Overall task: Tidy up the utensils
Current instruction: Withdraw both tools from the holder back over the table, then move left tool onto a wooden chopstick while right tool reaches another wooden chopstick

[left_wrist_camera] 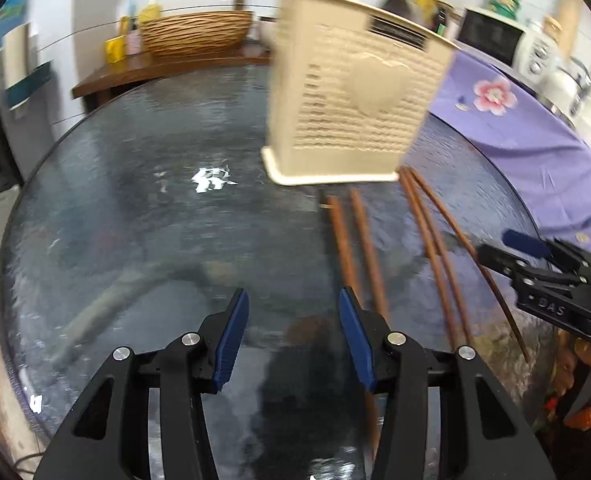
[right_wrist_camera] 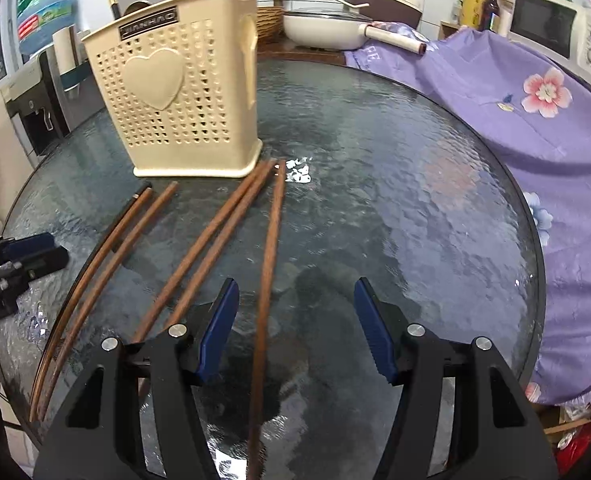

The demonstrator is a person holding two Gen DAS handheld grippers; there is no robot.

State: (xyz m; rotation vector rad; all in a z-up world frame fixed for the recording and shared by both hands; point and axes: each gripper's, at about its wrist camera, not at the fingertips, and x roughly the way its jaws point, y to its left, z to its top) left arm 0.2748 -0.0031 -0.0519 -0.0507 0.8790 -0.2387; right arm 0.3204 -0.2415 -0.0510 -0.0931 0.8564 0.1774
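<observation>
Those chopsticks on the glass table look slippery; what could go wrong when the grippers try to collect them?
The chopsticks lie flat and in close pairs on the glass table, so open pads may catch two or skid off. The single chopstick already lies between the right gripper's jaws. The light plastic utensil holder might tip if bumped.

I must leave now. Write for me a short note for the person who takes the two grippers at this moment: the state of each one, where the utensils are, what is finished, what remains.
Left gripper: open, holding nothing, above the glass table.
Right gripper: open, holding nothing; one chopstick on the table runs between its fingers, not gripped.
Five chopsticks lie loose on the table in front of the cream holder, which stands upright.
Done: none of these five is in the holder yet.
Left: pick up each chopstick and place it in the holder.
</observation>
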